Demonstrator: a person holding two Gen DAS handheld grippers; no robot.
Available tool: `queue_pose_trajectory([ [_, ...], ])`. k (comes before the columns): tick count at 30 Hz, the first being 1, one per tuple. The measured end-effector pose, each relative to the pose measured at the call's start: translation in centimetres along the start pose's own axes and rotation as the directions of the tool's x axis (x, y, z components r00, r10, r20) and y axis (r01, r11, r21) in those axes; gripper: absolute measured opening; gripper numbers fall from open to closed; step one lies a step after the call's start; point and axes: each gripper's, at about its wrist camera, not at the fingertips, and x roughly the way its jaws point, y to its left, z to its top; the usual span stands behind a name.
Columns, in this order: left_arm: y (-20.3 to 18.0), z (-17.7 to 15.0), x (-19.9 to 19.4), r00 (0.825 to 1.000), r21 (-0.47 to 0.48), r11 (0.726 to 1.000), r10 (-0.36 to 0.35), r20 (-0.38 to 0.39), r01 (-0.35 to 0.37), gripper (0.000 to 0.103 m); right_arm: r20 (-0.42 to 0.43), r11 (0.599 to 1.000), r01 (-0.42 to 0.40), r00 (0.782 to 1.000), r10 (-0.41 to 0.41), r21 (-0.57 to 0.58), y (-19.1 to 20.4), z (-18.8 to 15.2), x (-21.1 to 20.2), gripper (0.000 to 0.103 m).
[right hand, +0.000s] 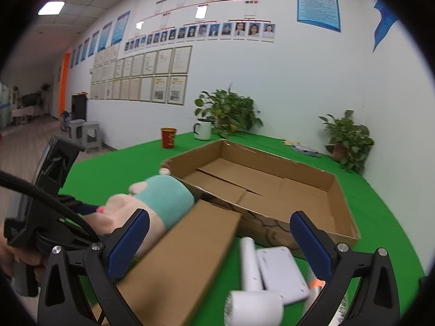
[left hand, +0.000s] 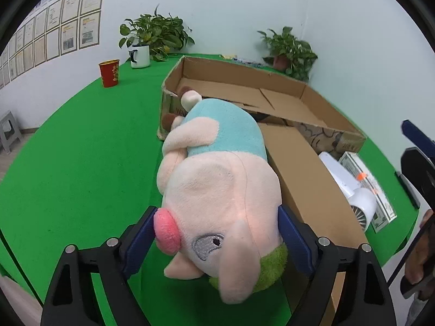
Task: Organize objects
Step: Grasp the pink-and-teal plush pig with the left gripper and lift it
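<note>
My left gripper (left hand: 216,233) is shut on the head of a pink pig plush (left hand: 217,190) with a light blue shirt, held above the green table beside an open cardboard box (left hand: 272,92). The plush also shows in the right wrist view (right hand: 160,198), at the left of the box (right hand: 272,184). My right gripper (right hand: 220,241) is open and empty, above a white hair dryer (right hand: 252,298) and a white flat box (right hand: 282,274) on the table. The box's folded-out flap (right hand: 185,260) lies between the plush and the dryer.
A red cup (left hand: 109,72), a white mug (left hand: 140,56) and two potted plants (left hand: 157,34) (left hand: 289,51) stand at the table's back edge by the wall. A small packet (right hand: 304,149) lies at the back right. Grey stools (right hand: 87,135) stand on the floor.
</note>
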Motion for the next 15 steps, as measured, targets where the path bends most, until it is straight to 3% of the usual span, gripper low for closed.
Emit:
queue_pose_trajectory([
  [5,0.8,-0.5,-0.4,1.0,0.006,1.0,-0.028,0.011,0.028,0.066,-0.002,0.985,-0.163,0.987,0.163,0.052,1.0,1.7,1.6,0.103],
  [9,1.9,-0.9,-1.9,0.999,-0.035,0.998,-0.05,0.014,0.051,0.061,-0.038,0.955,-0.274,0.959,0.28,0.118,1.8,3.2,3.4,0.103],
  [15,4.2,-3.5,-5.8,0.999,-0.067,0.997,-0.028,0.023,0.029,0.061,-0.19,0.859,-0.447,0.848,0.496,0.249,5.1,4.7,8.3,0.103],
])
